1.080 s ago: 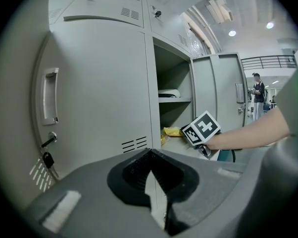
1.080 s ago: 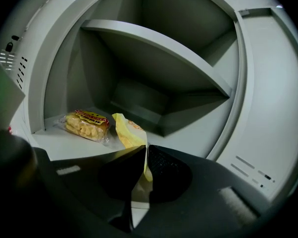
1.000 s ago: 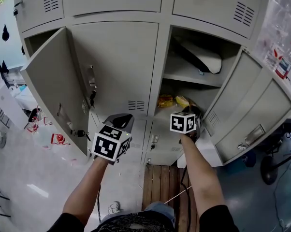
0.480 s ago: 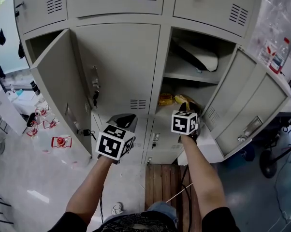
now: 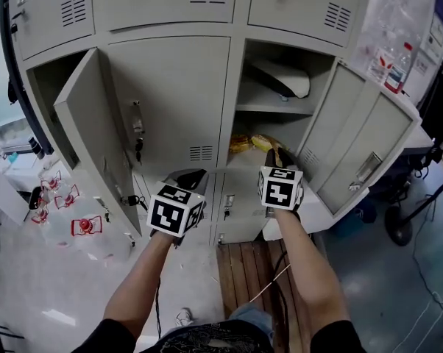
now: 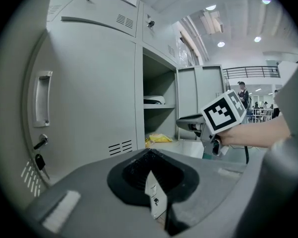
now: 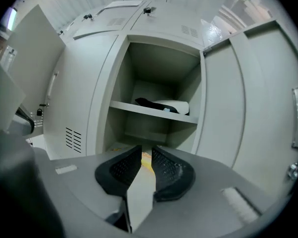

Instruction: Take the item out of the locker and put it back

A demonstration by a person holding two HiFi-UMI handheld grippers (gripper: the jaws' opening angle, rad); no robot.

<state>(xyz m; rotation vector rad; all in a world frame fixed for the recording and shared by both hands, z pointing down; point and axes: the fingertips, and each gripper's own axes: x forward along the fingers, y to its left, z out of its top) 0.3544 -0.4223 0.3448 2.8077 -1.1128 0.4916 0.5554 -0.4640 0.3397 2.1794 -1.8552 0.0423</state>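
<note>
Over the last second the right gripper (image 5: 279, 160) had stayed at the locker (image 5: 274, 109) mouth, jaws a slit apart and empty, and the left gripper (image 5: 190, 176) was closed on nothing, so the yellow packets (image 5: 260, 142) still lay ungrasped on its floor

An object (image 5: 282, 80) lies on the locker (image 5: 244, 76) shelf (image 5: 266, 109), packets (image 5: 252, 143) beneath it.

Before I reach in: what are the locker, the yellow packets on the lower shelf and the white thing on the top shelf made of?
The locker: painted sheet metal, matte grey, with stamped vents and thin folded doors. The yellow packets: probably plastic film, shiny and crumpled. The white thing: smooth white shell over black, likely hard plastic, but too far to be sure.
</note>
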